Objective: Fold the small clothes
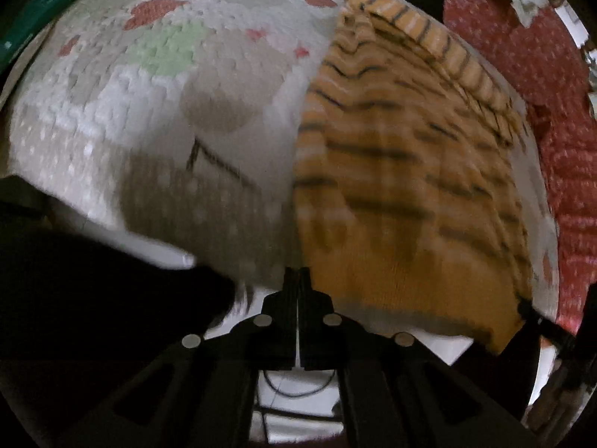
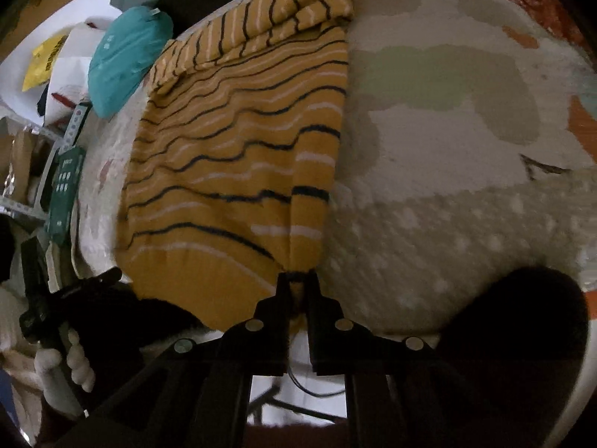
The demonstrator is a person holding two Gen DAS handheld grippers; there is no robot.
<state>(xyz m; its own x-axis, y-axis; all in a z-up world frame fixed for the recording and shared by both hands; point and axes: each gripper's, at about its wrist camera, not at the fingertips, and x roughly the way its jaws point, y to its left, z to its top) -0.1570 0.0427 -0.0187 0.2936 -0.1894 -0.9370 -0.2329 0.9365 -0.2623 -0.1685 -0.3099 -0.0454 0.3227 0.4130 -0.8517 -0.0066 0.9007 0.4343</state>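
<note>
1 striped garment (image 2: pixel 238 156), 1 teal pouch (image 2: pixel 127 59), 1 green box (image 2: pixel 65 190), 2 grippers.

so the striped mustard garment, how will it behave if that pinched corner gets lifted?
Likely floppy: the striped mustard garment lies in soft ripples, its stripes wavy. It should drape and trail rather than hold shape. Probably light, thin knit. The right hand-held gripper is shut on its near corner, so the textured mat may drag it slightly.

Dim indoor light w/ dark fisheye vignette at edges, left wrist view motion-blurred esp. the mustard-yellow striped knit garment (image 1: pixel 403 171), right wrist view sharper, deep shadow along bottom.
</note>
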